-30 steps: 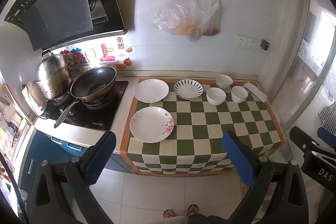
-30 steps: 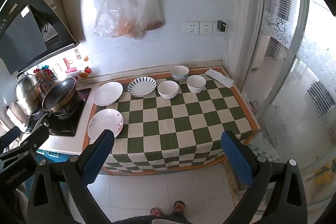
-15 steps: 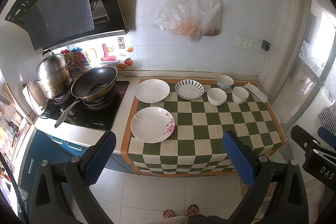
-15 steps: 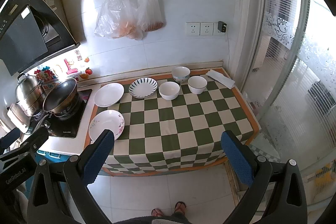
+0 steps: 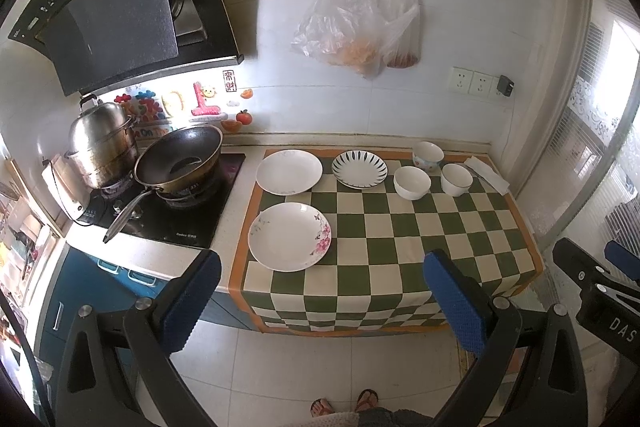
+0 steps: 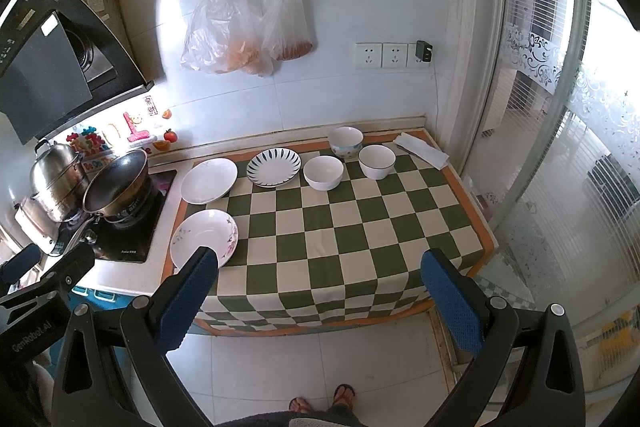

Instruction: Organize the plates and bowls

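Note:
On the green-and-cream checkered cloth (image 5: pixel 400 227) (image 6: pixel 340 219) lie a floral plate (image 5: pixel 289 235) (image 6: pixel 204 235) at the front left, a plain white plate (image 5: pixel 289 171) (image 6: pixel 209 179) behind it and a striped plate (image 5: pixel 360 169) (image 6: pixel 273 167) to their right. Three bowls stand at the back right: a patterned bowl (image 5: pixel 428 154) (image 6: pixel 345 141), a white bowl (image 5: pixel 412 182) (image 6: pixel 323 172) and a dark-rimmed bowl (image 5: pixel 456 179) (image 6: pixel 376 161). My left gripper (image 5: pixel 320 303) and right gripper (image 6: pixel 318 301) hang open in front of the counter, well short of the dishes, holding nothing.
A wok (image 5: pixel 178 159) and a steel steamer pot (image 5: pixel 102 143) sit on the stove at the left under a range hood (image 5: pixel 112 3). Plastic bags (image 5: pixel 356 27) hang on the wall. A folded white cloth (image 5: pixel 486 174) lies at the back right. A person's sandalled feet (image 5: pixel 344 401) stand on the tiled floor.
Both views have shifted only slightly; the counter sits a touch further off. The dishes have not moved and both grippers stay open.

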The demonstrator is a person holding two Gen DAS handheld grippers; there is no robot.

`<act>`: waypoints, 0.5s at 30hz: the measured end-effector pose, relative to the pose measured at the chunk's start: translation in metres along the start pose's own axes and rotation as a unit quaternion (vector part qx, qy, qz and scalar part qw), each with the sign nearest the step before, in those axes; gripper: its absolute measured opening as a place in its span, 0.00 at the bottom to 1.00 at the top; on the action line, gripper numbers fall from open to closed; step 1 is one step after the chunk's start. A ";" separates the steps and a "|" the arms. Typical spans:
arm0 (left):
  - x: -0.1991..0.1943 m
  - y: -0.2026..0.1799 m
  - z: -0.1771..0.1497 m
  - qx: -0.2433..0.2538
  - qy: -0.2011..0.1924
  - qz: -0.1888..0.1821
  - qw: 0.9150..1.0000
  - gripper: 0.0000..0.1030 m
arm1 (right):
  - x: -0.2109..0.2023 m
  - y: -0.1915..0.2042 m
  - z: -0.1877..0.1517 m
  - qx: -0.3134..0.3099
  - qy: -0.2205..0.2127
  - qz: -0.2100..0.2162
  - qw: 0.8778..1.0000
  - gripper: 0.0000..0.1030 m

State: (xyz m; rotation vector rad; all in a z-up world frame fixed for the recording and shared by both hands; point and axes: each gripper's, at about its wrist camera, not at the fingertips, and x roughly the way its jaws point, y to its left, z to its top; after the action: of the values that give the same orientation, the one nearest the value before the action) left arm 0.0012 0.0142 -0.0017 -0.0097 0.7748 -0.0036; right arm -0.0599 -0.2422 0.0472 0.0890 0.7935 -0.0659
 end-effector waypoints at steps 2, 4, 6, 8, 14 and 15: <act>0.000 0.000 0.000 0.000 -0.001 0.001 1.000 1.00 | 0.000 0.000 0.000 0.001 0.000 0.000 1.000 1.00; 0.000 0.001 0.000 0.000 0.000 0.000 1.000 1.00 | 0.000 0.000 0.000 0.001 0.000 0.000 1.000 1.00; 0.000 0.000 0.000 0.000 -0.001 0.001 1.000 1.00 | 0.001 0.000 0.000 0.001 0.000 0.001 1.000 1.00; 0.000 0.001 0.000 0.001 0.000 0.000 1.000 1.00 | 0.001 0.000 0.001 0.001 -0.001 0.001 1.000 1.00; -0.002 0.001 -0.001 0.001 -0.002 0.002 1.000 1.00 | -0.002 0.003 0.003 0.000 -0.003 0.002 1.000 1.00; -0.001 0.001 -0.001 0.001 -0.002 0.002 1.000 1.00 | -0.002 0.002 0.003 -0.001 -0.003 0.002 1.000 1.00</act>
State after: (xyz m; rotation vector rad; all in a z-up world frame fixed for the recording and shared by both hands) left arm -0.0003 0.0148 -0.0013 -0.0072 0.7706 -0.0007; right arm -0.0596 -0.2403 0.0508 0.0893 0.7880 -0.0622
